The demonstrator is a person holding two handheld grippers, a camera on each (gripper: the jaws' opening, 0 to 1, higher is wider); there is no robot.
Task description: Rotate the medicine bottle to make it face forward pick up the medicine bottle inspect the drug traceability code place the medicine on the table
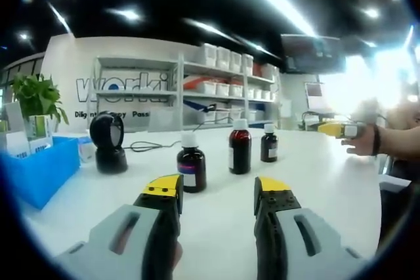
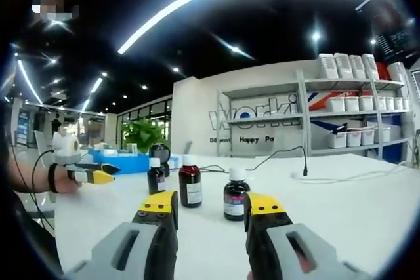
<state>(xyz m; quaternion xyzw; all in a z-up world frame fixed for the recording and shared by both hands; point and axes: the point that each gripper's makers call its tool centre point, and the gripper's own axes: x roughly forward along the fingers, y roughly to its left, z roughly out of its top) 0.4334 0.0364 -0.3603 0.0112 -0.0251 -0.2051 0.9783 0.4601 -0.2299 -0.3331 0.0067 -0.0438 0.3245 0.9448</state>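
On the white table [image 1: 315, 181] three dark bottles stood in a loose row, taken here as the landmark. Left of them in the left gripper view sat a blue bin [image 1: 39, 172] holding small white boxes, with a potted plant [image 1: 36, 100] behind it and a black scanner [image 1: 108, 142] between bin and bottles, its cable trailing toward the shelves [image 1: 197, 90] of white boxes at the back. The near bottle [image 1: 191, 162], the middle bottle [image 1: 239, 145] and the far bottle [image 1: 269, 143] each had a white cap and dark contents; labels were too small to read. The left gripper [image 1: 218, 191] hovered just before the row, jaws wide apart with nothing between them. Bare tabletop spread right of the bottles to the table edge, where a hand [image 1: 365, 141] held the other gripper.

From the right gripper view the row ran the other way: far bottle [image 2: 156, 176], middle bottle [image 2: 190, 186], near bottle [image 2: 235, 195]. The right gripper [image 2: 209, 208] stood near them, jaws spread and empty, its right jaw partly covering the near bottle's base. Open table lay right of the row.
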